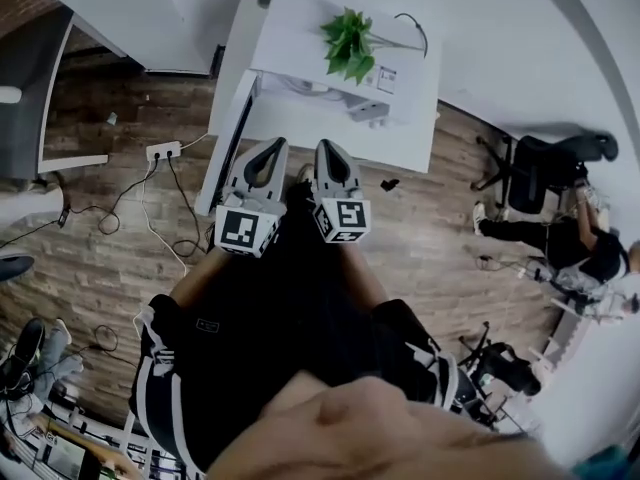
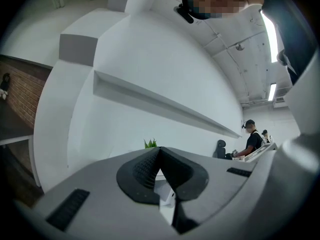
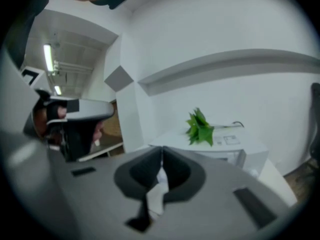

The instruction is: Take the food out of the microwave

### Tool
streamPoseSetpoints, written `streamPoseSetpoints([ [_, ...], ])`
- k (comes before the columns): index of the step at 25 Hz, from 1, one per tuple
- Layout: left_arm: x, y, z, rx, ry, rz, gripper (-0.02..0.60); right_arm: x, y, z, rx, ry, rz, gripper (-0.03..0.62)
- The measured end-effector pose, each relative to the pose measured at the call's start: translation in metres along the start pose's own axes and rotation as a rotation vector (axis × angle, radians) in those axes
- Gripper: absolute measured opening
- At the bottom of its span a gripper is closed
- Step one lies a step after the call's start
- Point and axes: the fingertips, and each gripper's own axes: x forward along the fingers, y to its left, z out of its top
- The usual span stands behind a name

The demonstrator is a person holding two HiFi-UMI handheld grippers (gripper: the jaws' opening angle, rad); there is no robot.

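A white microwave (image 1: 350, 63) stands on a white table (image 1: 400, 148) ahead of me, with a green plant (image 1: 348, 43) on top. A white panel (image 1: 232, 138) juts out from its left front and looks like the door swung open. No food shows from here. My left gripper (image 1: 268, 146) and right gripper (image 1: 330, 146) are held side by side just short of the table's edge, both shut and empty. The right gripper view shows the microwave (image 3: 222, 149) and plant (image 3: 200, 126) beyond the right gripper (image 3: 161, 150). Over the left gripper (image 2: 159, 150) only the plant's tips (image 2: 151, 143) show.
Cables and a power strip (image 1: 163, 151) lie on the wood floor left of the table. A black office chair (image 1: 535, 168) and a seated person (image 1: 580, 243) are at the right. A long wall shelf (image 2: 165, 104) runs above the microwave.
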Motion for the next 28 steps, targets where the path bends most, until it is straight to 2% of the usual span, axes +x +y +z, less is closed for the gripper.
streamPoseSetpoints([
  [6, 0.022, -0.002, 0.014, -0.002, -0.012, 0.048, 0.031, 0.028, -0.026, -0.020, -0.020, 0.066, 0.027, 0.032],
  [14, 0.042, -0.007, 0.008, 0.013, 0.000, 0.081, 0.031, 0.063, -0.060, -0.052, -0.003, 0.139, 0.023, 0.037],
  [15, 0.044, -0.007, 0.008, 0.012, 0.000, 0.084, 0.029, 0.067, -0.062, -0.055, 0.002, 0.145, 0.025, 0.050],
  [17, 0.047, -0.008, 0.009, 0.015, 0.000, 0.088, 0.029, 0.077, -0.066, -0.059, 0.000, 0.160, 0.025, 0.139],
  [19, 0.050, -0.008, 0.010, 0.022, -0.001, 0.090, 0.031, 0.087, -0.071, -0.065, -0.013, 0.176, 0.020, 0.175],
  [28, 0.056, -0.004, 0.016, 0.023, -0.004, 0.109, 0.031, 0.135, -0.087, -0.102, -0.036, 0.254, 0.012, 0.246],
])
